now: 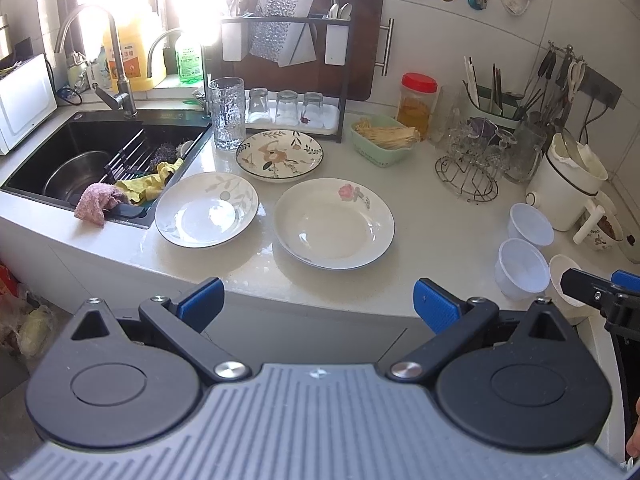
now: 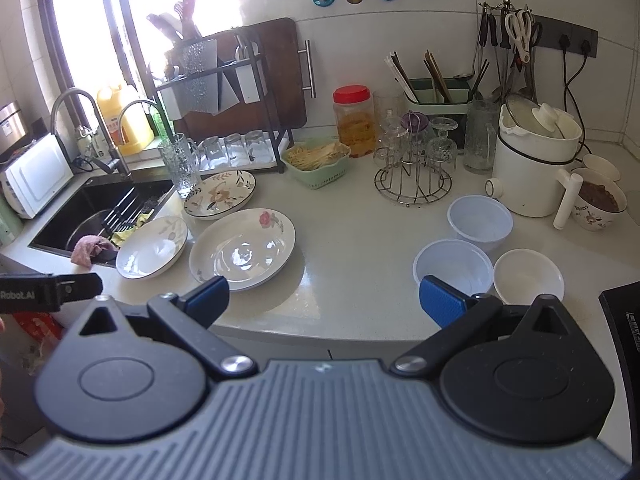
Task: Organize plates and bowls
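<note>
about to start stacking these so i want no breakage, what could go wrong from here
1. The grey-leaf plate sits right at the sink edge beside the pink rag; a nudge could tip it in.
2. The tall textured glass stands close behind the floral plate; reaching for that plate might knock it over.
3. The thin plastic bowls sit close together and may slide when the open right gripper grips one.

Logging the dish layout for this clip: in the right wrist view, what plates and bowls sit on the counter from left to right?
Leaf-pattern plate → pink-rose plate → near translucent plastic bowl → white bowl. The dark-rimmed floral plate and the far plastic bowl overlap these in the order, so I leave them out.
</note>
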The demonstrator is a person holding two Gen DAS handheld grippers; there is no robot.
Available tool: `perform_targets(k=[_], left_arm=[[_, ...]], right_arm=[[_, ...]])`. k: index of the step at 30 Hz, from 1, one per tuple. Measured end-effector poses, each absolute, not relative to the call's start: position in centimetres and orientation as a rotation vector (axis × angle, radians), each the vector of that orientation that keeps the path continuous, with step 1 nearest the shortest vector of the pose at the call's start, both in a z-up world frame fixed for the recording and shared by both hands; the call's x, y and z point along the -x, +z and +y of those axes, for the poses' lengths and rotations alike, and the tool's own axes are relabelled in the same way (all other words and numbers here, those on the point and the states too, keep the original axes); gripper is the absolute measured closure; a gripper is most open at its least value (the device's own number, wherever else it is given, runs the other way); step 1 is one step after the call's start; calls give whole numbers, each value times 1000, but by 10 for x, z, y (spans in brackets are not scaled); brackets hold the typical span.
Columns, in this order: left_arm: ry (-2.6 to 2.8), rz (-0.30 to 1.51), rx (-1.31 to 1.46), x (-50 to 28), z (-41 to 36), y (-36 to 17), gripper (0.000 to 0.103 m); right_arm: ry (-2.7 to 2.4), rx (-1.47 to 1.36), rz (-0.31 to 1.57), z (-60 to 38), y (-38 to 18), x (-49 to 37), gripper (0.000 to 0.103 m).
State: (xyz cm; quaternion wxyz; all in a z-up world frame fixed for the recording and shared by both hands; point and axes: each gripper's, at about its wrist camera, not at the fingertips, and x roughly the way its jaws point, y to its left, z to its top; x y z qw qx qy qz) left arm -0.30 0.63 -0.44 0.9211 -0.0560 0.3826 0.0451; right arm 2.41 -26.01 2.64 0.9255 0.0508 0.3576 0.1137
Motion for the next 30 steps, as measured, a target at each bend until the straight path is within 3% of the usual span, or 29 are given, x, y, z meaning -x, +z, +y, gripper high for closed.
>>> perform_targets(k=[30], left_arm=[[112, 813, 110, 26, 3, -9, 1]], right_arm=[[256, -102, 720, -263, 32, -16, 0]])
